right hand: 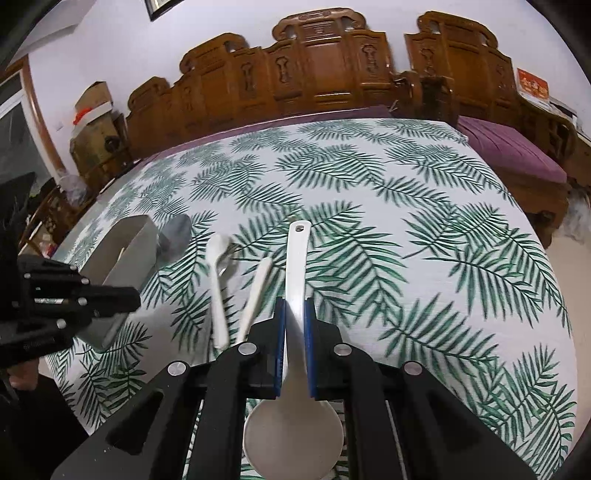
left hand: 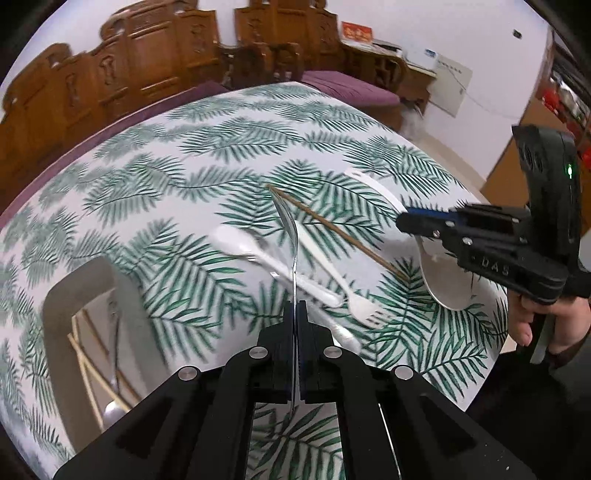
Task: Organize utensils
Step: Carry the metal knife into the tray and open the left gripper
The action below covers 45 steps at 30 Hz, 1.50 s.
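Mid-sort: left gripper [left hand: 295,314] fingers clamped on metal spoon [left hand: 290,236], right gripper [right hand: 295,321] pinching white ladle [right hand: 295,280]; next, drop both into grey tray [left hand: 74,295]

Leaf-print tablecloth [right hand: 406,206], carved wooden bench [right hand: 325,74] behind, purple cushion [right hand: 517,155], cardboard boxes [right hand: 92,107] left, red sign [left hand: 356,35].

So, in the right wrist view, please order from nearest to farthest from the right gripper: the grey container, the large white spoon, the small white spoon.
1. Large white spoon: clamped in the right gripper.
2. Small white spoon: on the cloth, just left.
3. Grey container: farther left.
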Each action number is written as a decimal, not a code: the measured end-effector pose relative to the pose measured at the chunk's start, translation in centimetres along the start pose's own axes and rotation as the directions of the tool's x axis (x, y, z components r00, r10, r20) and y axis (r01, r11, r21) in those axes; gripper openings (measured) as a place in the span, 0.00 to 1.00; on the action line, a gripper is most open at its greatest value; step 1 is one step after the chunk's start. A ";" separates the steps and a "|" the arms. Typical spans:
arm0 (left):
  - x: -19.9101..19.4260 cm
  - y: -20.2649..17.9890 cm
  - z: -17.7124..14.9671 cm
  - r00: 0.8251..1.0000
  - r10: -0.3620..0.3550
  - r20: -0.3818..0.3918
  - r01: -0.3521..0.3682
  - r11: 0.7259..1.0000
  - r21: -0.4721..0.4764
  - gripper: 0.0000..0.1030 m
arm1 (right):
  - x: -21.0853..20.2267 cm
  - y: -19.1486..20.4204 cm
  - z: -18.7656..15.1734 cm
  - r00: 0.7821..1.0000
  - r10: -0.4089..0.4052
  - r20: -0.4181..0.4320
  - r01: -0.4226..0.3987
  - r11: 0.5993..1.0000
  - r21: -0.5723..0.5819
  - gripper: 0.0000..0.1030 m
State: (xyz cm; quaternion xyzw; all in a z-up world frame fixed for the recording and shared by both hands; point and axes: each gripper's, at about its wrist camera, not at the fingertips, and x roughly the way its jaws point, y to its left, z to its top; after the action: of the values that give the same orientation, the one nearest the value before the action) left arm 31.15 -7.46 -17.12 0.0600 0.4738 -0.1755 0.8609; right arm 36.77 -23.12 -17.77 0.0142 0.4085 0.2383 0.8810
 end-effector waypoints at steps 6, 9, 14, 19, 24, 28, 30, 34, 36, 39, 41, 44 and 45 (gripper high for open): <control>-1.9 2.5 -0.8 0.999 0.032 0.032 -0.030 0.998 -0.059 0.01 | 0.4 1.3 0.1 1.000 0.017 -0.007 -0.017 1.000 -0.019 0.11; -2.6 3.8 -1.3 0.998 0.043 0.047 -0.039 0.995 -0.090 0.01 | 0.6 1.9 0.2 1.000 0.024 -0.009 -0.025 0.999 -0.027 0.11; -3.6 5.9 -2.5 0.996 0.048 0.077 -0.036 0.988 -0.152 0.01 | 1.1 2.6 0.3 0.999 0.031 -0.017 -0.032 0.999 -0.041 0.11; -4.3 7.9 -4.1 0.993 0.062 0.104 -0.039 0.977 -0.208 0.01 | 1.6 3.3 0.2 0.999 0.029 -0.029 -0.031 0.998 -0.059 0.11; -4.5 10.0 -5.4 0.990 0.083 0.114 -0.052 0.965 -0.258 0.01 | 1.8 3.7 0.3 0.999 0.033 -0.035 -0.035 0.997 -0.065 0.11; -4.2 11.4 -5.9 0.988 0.111 0.103 -0.078 0.955 -0.285 0.01 | 1.9 4.1 0.3 0.999 0.041 -0.032 -0.043 0.996 -0.072 0.11; -3.7 12.1 -6.1 0.988 0.130 0.088 -0.098 0.950 -0.297 0.01 | 1.9 4.3 0.3 0.998 0.045 -0.033 -0.047 0.996 -0.078 0.11; -2.3 12.8 -6.3 0.991 0.126 0.044 -0.105 0.942 -0.318 0.01 | 1.9 4.7 0.2 0.998 0.048 -0.036 -0.051 0.995 -0.087 0.11; -1.5 12.6 -6.2 0.992 0.129 0.020 -0.116 0.940 -0.320 0.01 | 1.9 4.8 0.2 0.998 0.050 -0.035 -0.052 0.995 -0.087 0.11; -0.8 12.3 -6.1 0.992 0.125 -0.001 -0.119 0.940 -0.319 0.01 | 1.9 4.8 0.2 0.998 0.051 -0.036 -0.054 0.995 -0.087 0.11; -0.4 12.2 -6.1 0.992 0.127 -0.018 -0.126 0.939 -0.319 0.01 | 1.9 4.8 0.2 0.998 0.052 -0.035 -0.055 0.995 -0.086 0.11; 0.3 12.1 -6.2 0.990 0.131 -0.042 -0.138 0.936 -0.323 0.01 | 1.8 4.8 0.2 0.998 0.053 -0.033 -0.056 0.995 -0.084 0.11; 0.5 12.1 -6.3 0.990 0.134 -0.048 -0.142 0.934 -0.326 0.01 | 1.9 4.8 0.2 0.998 0.054 -0.032 -0.056 0.995 -0.082 0.11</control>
State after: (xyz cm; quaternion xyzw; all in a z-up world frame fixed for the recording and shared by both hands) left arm 30.74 5.40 -21.72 -0.0492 0.5016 -0.0323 0.8631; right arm 35.97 -18.01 -17.89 -0.0145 0.4108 0.2794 0.8677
